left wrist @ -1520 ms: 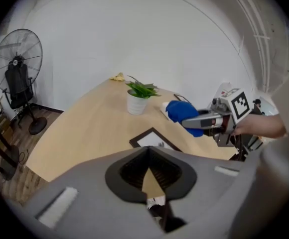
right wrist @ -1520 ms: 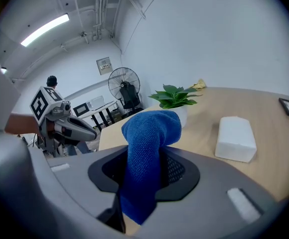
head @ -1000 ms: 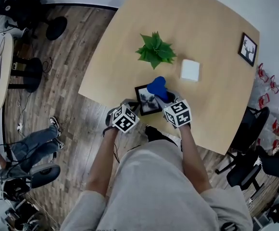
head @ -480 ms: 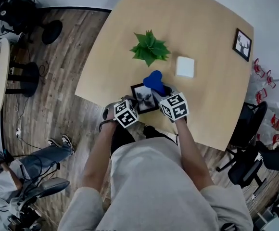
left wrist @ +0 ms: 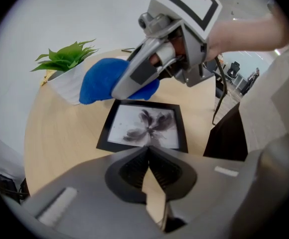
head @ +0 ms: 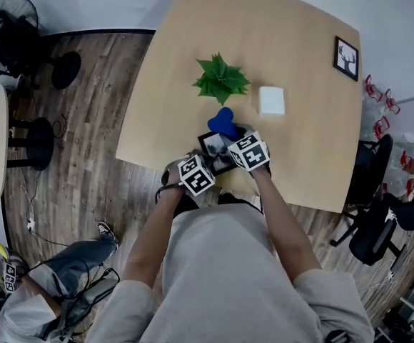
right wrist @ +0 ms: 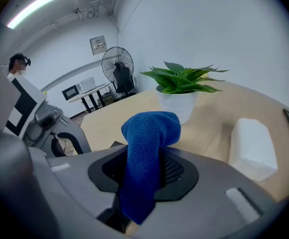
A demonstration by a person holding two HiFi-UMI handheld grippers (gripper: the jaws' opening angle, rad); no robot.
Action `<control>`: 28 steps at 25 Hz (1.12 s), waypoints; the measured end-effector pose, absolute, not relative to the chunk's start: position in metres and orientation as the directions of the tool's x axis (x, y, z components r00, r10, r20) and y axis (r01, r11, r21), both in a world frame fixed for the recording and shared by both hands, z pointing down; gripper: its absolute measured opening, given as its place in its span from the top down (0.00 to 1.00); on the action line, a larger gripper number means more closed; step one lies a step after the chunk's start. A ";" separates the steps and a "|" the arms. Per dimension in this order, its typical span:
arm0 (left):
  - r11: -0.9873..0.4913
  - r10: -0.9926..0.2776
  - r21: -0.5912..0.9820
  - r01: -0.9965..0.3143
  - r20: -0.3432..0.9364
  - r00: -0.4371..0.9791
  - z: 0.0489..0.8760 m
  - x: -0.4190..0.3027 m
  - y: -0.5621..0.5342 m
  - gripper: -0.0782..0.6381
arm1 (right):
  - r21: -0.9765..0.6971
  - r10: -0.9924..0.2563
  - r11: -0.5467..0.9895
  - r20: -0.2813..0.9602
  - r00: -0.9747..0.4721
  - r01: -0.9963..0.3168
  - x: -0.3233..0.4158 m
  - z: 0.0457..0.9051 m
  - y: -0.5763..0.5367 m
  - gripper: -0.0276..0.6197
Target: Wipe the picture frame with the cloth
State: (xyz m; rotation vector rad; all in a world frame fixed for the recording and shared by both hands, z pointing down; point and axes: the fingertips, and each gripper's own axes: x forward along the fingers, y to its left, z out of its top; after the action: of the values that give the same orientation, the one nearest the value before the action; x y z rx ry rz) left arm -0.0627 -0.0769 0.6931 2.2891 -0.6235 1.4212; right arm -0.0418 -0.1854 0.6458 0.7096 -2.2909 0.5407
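A black picture frame (left wrist: 143,126) holding a grey flower print lies flat on the wooden table (head: 300,141), near its front edge (head: 216,148). My right gripper (head: 234,136) is shut on a blue cloth (right wrist: 147,148). The cloth (left wrist: 102,81) hangs just above the frame's far edge, and the head view shows it (head: 224,122) there too. My left gripper (left wrist: 148,151) is shut with nothing between its jaws, its tips at the frame's near edge. From above, the left gripper (head: 204,164) sits at the frame's near-left corner.
Just behind the frame stands a potted green plant (head: 221,79), with a white box (head: 271,100) to its right. A second small black frame (head: 345,57) lies at the table's far right edge. Office chairs (head: 378,220) stand on the right, a fan (head: 7,20) at far left.
Both grippers have closed in on the frame. The right one brought the cloth left, over the frame's far edge. The head camera has shifted a little.
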 end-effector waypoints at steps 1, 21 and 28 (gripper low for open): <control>-0.831 -0.171 0.086 -0.549 0.901 0.399 0.693 -0.063 -0.077 0.82 | -0.178 -0.343 0.761 0.706 -0.619 -0.624 -0.044 0.649 -0.187 0.76; -0.831 -0.132 0.141 -0.539 0.890 0.437 0.695 -0.065 -0.077 0.82 | -0.095 -0.370 0.737 0.772 -0.517 -0.669 -0.056 0.686 -0.181 0.77; -0.811 -0.142 0.157 -0.563 0.882 0.450 0.692 -0.066 -0.080 0.82 | -0.072 -0.378 0.749 0.769 -0.515 -0.658 -0.057 0.685 -0.179 0.77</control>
State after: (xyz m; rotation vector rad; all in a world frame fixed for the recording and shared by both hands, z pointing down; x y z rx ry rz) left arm -0.0660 -0.0801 0.6917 2.2749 -0.5924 1.3239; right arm -0.0567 -0.1795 0.6849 0.7745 -2.1668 0.4603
